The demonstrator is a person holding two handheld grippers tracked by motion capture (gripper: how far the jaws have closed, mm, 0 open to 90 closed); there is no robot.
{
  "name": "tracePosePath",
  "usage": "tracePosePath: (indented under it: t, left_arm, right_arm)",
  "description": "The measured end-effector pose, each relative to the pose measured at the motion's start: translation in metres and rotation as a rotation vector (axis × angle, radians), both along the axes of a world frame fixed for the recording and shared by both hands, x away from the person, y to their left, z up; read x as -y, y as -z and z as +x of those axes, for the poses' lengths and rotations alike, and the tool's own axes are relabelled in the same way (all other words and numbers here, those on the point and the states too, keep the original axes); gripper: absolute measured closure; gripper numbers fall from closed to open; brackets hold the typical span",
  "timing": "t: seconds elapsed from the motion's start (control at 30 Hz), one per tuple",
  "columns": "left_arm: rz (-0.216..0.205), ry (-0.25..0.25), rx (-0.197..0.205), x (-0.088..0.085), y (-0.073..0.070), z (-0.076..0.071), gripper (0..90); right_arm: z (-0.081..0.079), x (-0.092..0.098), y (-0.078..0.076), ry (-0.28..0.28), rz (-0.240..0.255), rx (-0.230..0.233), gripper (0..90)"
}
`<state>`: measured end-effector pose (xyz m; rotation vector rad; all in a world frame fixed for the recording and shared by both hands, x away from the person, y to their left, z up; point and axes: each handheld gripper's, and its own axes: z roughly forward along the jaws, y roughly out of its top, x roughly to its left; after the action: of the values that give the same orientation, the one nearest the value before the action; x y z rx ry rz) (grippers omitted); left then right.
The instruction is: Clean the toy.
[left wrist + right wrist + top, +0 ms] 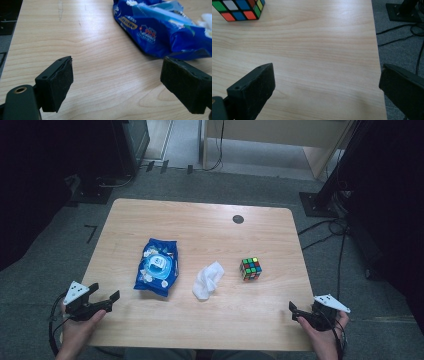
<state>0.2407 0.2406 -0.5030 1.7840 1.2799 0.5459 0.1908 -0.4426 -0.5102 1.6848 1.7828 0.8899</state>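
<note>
Left gripper (109,296): jaws wide, empty, near blue plastic wet-wipe pack (157,266), mid-table left. Right gripper (296,310): wide, empty. Step, as judged: approach. Next: you advance left, align on pack edge.

Table (200,220): light wood, rounded corners, centre of the frame in the high view.
Crumpled white tissue (207,281): lies on the table, slightly below centre.
Round dark insert (238,219): set in the tabletop, near its far edge.
Floor (50,265): grey carpet around the table.
Black stand base (315,204): on the floor, upper right.
Cables (327,227): black, loose on the floor, right of the table.
Wooden unit (280,132): top edge of the frame.
</note>
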Motion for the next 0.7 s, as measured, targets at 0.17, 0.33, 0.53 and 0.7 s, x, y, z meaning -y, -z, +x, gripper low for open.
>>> tracePosePath:
  t: [0.17, 0.33, 0.53, 0.7]
  left_arm:
    - [0.064, 0.015, -0.052, 0.008, 0.003, 0.004, 11.7]
    - [0.124, 0.025, -0.103, 0.015, 0.006, 0.008, 11.8]
    - [0.165, 0.051, -0.149, 0.020, 0.010, 0.011, 11.8]
    - [0.214, 0.044, -0.151, 0.026, 0.013, 0.012, 12.9]
  right_arm:
    - [-0.001, -0.001, 0.009, -0.008, -0.010, -0.037, 0.7]
    - [0.000, -0.006, 0.013, -0.026, -0.039, -0.058, 0.7]
    - [0.002, -0.008, 0.016, -0.032, -0.043, -0.077, 0.0]
    - [0.002, -0.008, 0.017, -0.042, -0.046, -0.073, 0.0]
